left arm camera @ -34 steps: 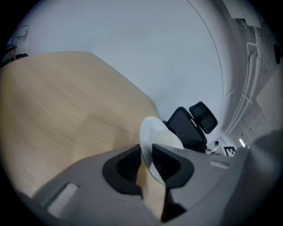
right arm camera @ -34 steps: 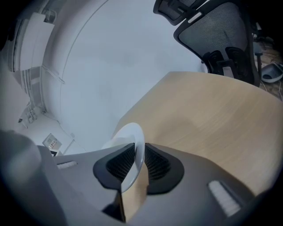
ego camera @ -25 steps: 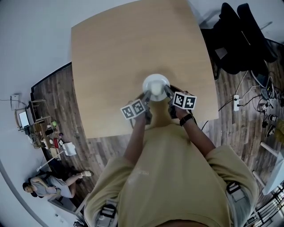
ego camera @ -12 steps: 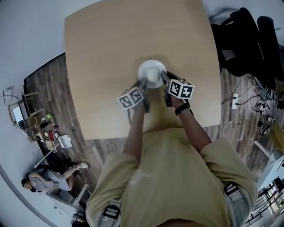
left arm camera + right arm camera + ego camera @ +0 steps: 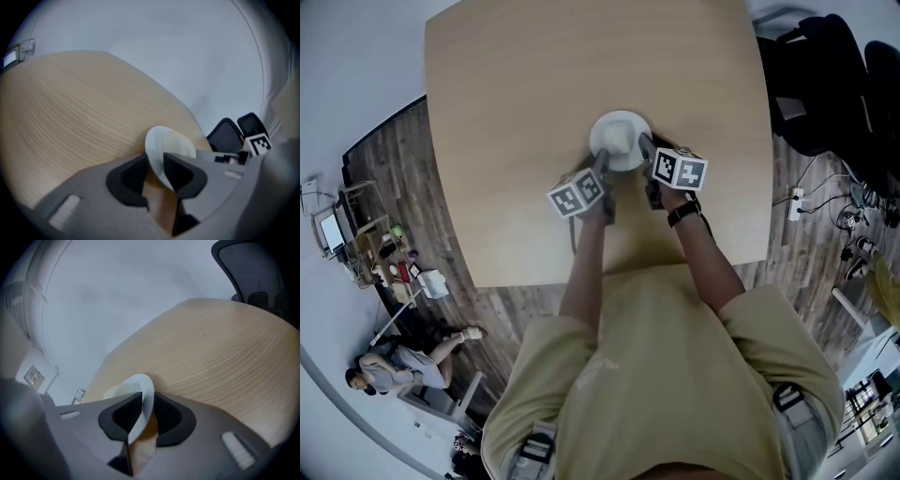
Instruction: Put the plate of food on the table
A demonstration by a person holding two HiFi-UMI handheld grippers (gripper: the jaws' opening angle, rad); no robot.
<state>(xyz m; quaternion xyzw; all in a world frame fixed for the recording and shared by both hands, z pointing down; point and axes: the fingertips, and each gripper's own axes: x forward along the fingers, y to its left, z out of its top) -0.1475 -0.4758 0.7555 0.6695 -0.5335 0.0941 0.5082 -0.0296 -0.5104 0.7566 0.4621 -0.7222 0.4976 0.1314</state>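
Note:
A white plate (image 5: 621, 139) sits near the middle of the light wooden table (image 5: 516, 103); what is on it I cannot make out. Both grippers hold to its near rim. My left gripper (image 5: 604, 171) has the rim (image 5: 169, 142) between its jaws, which stand a little wider than the rim, so wood shows between one pad and the plate. My right gripper (image 5: 645, 150) is shut on the plate's rim (image 5: 142, 386), with both pads (image 5: 126, 414) close against it. In the gripper views, the left gripper (image 5: 154, 171) and the right gripper (image 5: 147, 416) each straddle the plate's edge.
Black office chairs (image 5: 825, 84) stand past the table's right edge, with a power strip (image 5: 796, 203) and cables on the wooden floor. A low shelf with small items (image 5: 380, 253) and a seated person (image 5: 403, 370) are at the left. A white wall lies beyond the table.
Both grippers have carried the plate farther from the table's near edge, toward its middle. The camera has tilted slightly.

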